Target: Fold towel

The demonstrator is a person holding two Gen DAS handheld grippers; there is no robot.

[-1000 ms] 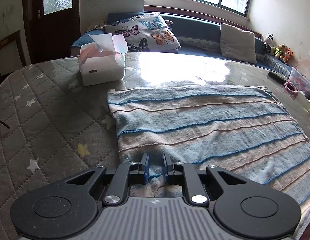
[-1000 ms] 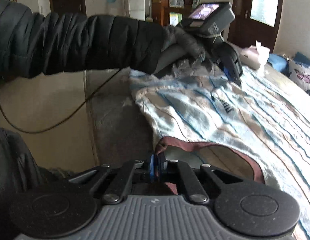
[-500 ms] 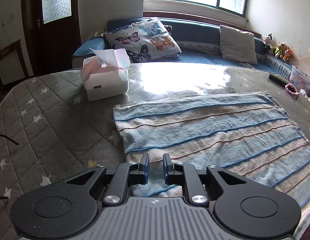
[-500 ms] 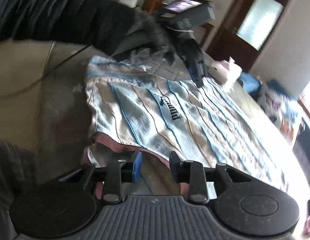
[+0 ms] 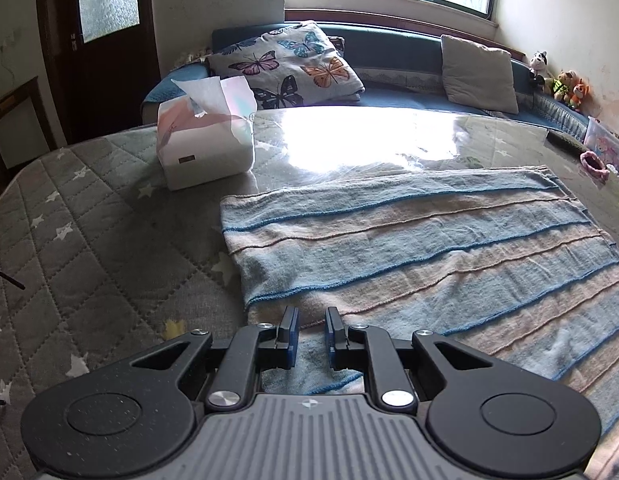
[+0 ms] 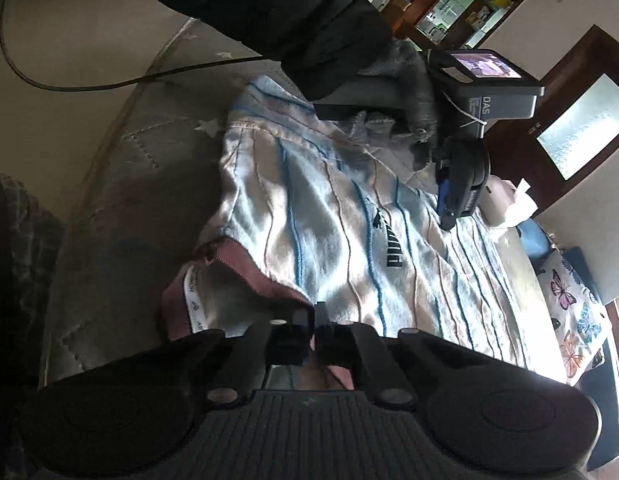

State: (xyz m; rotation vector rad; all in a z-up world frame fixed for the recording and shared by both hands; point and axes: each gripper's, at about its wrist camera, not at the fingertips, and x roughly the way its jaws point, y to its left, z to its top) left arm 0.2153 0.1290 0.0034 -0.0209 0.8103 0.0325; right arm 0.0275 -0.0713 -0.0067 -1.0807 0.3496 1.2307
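The blue and beige striped towel lies spread flat on the quilted star-patterned cover. My left gripper hovers open over the towel's near edge, with cloth showing below the gap. In the right wrist view the towel carries a black logo and a maroon ribbed border. My right gripper is shut on that border, which is lifted and folded over. The left gripper hangs above the far side of the towel with nothing in it, held by a hand in a dark sleeve.
A white tissue box stands on the cover just beyond the towel's left corner. A butterfly pillow and a grey cushion lie on the bench behind. A black cable trails off the surface edge. Small pink items sit far right.
The right gripper, shut a second ago, opened half a second ago and has closed again on the maroon border. The left gripper drew back and up from the towel's edge.
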